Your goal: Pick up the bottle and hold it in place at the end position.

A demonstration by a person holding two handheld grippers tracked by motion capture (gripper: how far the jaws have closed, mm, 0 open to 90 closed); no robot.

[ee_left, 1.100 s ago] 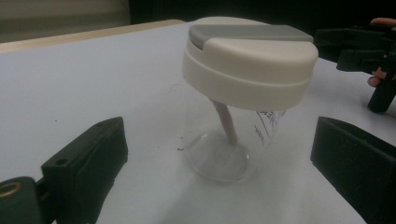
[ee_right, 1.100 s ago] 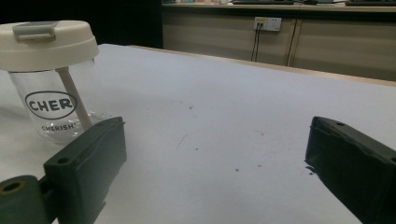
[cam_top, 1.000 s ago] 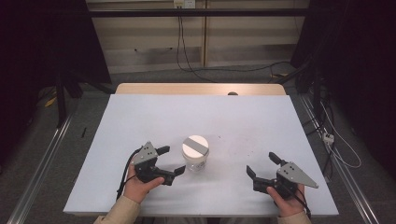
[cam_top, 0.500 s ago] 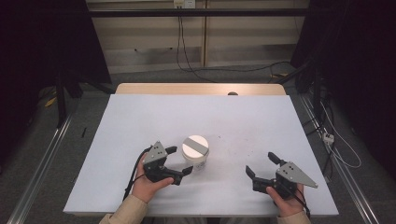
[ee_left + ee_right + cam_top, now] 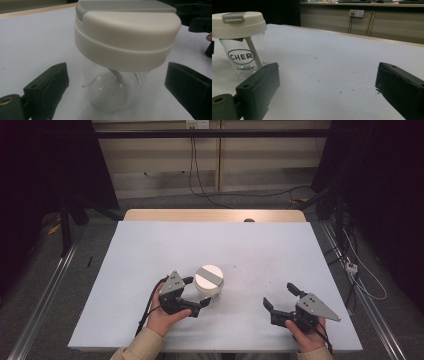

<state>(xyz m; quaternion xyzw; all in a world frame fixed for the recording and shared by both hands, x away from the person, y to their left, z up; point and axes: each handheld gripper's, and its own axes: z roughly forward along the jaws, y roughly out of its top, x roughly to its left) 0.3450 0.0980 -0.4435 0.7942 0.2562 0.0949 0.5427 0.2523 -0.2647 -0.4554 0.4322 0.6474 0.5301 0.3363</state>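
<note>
High view: my left tongs sit around the clear cup near the front middle of the white tabletop, one jaw behind the cup, one in front. My left hand grips the tool from below. The cup stands upright with its cream lid on; a grey strip crosses the top of the lid.

Left gripper view: the cup stands between my two black jaws, a gap of bare tabletop on each side. The jaws have just been closing a little, but the pads do not press the glass yet: still apart, nothing held. A pale straw runs down inside the cup from under the lid.

Right gripper view: my right tongs stand wide apart with only tabletop between the jaws. The cup is off to the far left, dark lettering on its clear wall, straw slanting inside.

High view again: right tongs rest near the front right of the tabletop, well apart from the cup, held by my right hand.
</note>
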